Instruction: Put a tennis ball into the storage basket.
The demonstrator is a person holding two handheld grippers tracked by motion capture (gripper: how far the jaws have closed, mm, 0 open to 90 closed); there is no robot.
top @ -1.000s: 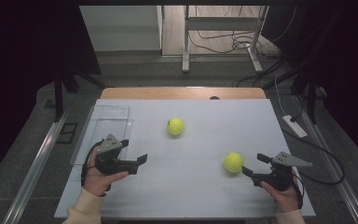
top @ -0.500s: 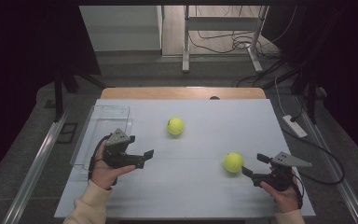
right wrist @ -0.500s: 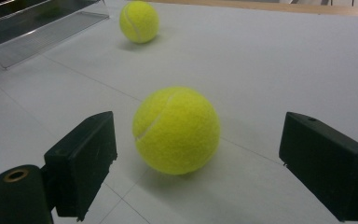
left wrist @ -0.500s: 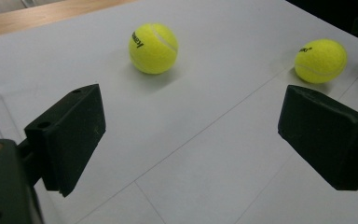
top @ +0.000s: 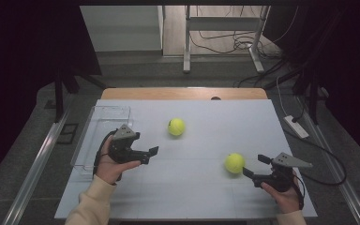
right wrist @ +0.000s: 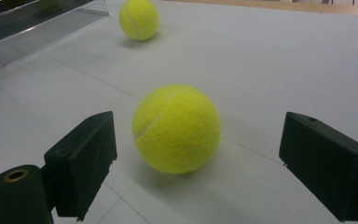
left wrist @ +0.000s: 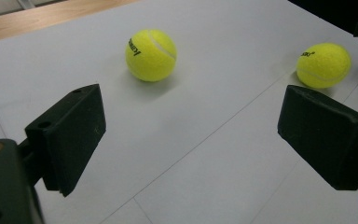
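Since 1.0 s ago, left gripper [top: 150,156] has travelled away from the table's near-left edge toward 1 o'clock, closing on the far tennis ball [top: 176,127]; right gripper [top: 253,166] and both balls are unchanged.

Far tennis ball: on the white table [top: 206,197], near centre, at about 1 o'clock from the left gripper, apart from it. In the left gripper view it sits at 11 o'clock beyond the jaws [left wrist: 151,55], which stand wide apart with nothing between them.

Near tennis ball [top: 234,163]: right of centre, just beside the right gripper's tips, at about 10 o'clock from that gripper. In the right gripper view the ball [right wrist: 177,129] lies ahead of the spread jaws, roughly centred on their gap, not touched. Right jaws are apart and empty.

Clear plastic tray [top: 104,112]: along the table's left side, at 11 o'clock from the left hand [top: 110,164]; looks empty as far as visible. Right hand [top: 283,197] rests near the near-right edge.

Judgement: approach step, nothing picked up yet. Left gripper is lining up on the far ball; right is staged at the near ball. Next move, likely: advance the left gripper until the ball sits between the pads, then close. Ball may roll if one pad nudges it first, so straddle squarely. The tray seems the probable destination.
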